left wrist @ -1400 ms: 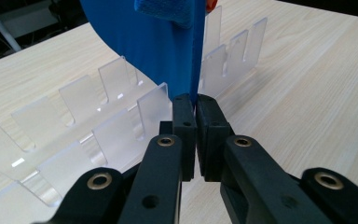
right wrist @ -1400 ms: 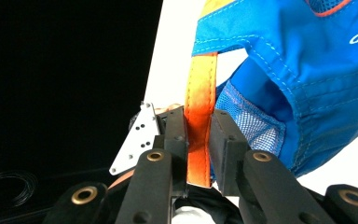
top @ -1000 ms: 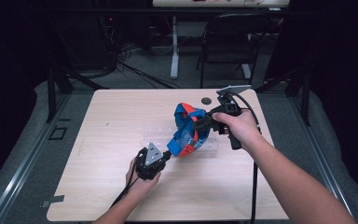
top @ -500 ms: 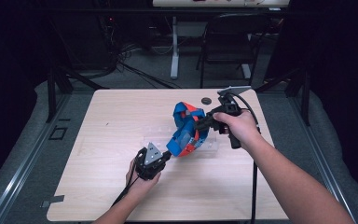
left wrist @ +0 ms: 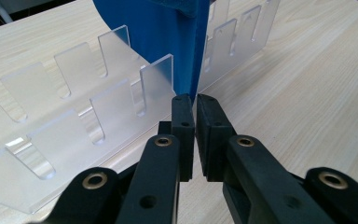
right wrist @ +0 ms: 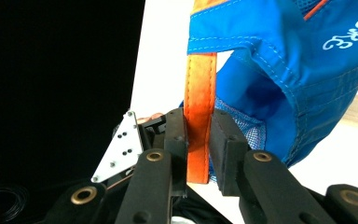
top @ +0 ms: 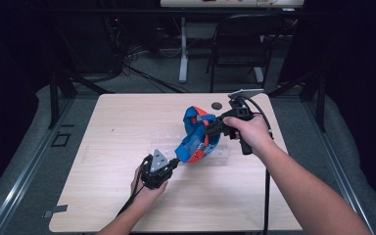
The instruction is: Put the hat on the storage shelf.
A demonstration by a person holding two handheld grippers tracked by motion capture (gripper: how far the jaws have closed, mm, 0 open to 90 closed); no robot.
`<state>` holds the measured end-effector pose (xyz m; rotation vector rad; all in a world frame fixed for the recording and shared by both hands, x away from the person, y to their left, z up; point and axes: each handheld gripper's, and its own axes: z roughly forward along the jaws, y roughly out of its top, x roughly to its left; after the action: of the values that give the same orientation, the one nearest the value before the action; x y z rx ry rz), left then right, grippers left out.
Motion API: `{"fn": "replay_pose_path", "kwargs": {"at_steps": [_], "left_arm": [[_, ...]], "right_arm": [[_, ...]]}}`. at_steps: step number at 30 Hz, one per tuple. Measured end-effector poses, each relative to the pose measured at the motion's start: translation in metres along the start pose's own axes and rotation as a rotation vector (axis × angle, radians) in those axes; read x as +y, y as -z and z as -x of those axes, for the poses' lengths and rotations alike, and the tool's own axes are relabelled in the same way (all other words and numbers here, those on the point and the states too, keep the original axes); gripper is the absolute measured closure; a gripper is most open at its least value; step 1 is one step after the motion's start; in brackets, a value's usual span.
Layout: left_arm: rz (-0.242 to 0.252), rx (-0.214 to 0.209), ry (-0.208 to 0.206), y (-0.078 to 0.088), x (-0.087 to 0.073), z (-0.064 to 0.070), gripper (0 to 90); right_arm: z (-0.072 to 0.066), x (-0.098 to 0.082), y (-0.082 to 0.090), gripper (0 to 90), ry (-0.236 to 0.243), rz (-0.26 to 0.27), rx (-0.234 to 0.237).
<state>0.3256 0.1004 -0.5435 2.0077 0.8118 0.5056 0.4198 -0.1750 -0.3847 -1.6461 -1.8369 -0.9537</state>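
Blue and orange vest (top: 196, 137) held up between the two tools, over the right half of the surface and nearer its far edge than its near one, just above the clear slotted rack (top: 176, 142) lying flat there. Compared with half a second and a full second back, very little has shifted: the garment hangs in the same spot, the right hand (top: 250, 133) has crept only slightly, and the left hand (top: 149, 183) sits where it was. Judgement: the work is in a hold or fine-adjust stage (likely stretching or turning the cloth), not a carry. Right tool (top: 215, 126) is clamped on the orange strap (right wrist: 199, 126), the webbing pinched upright between the pads. Left tool (left wrist: 195, 109) is closed down narrow on a thin blue edge (left wrist: 189, 56) of the cloth, which rises straight from the pad tips. A small dark round thing (top: 216, 105) rests near the far edge, well apart from the rack; too small to identify. Hard to read: the garment's full shape, since it is bunched and folded on itself; white lettering (right wrist: 349, 31) on the blue is cut off at the frame edge in the right gripper view. Whether the hanging cloth touches the rack I cannot tell. The surroundings beyond the surface are dark.
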Motion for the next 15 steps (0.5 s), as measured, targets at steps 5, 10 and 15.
{"fn": "replay_pose_path", "kwargs": {"at_steps": [5, 10, 15], "left_arm": [[-0.001, 0.001, 0.000, 0.005, -0.001, -0.001, 82.4], [-0.006, 0.000, 0.013, 0.012, -0.004, -0.004, 74.5], [-0.024, -0.002, 0.032, 0.018, -0.007, -0.008, 65.5]], "right_arm": [[0.002, 0.002, 0.000, 78.3, 0.004, -0.004, -0.014], [0.002, 0.002, -0.002, 78.2, -0.001, 0.001, -0.022], [0.003, 0.002, -0.002, 78.2, 0.001, -0.008, -0.029]]}}
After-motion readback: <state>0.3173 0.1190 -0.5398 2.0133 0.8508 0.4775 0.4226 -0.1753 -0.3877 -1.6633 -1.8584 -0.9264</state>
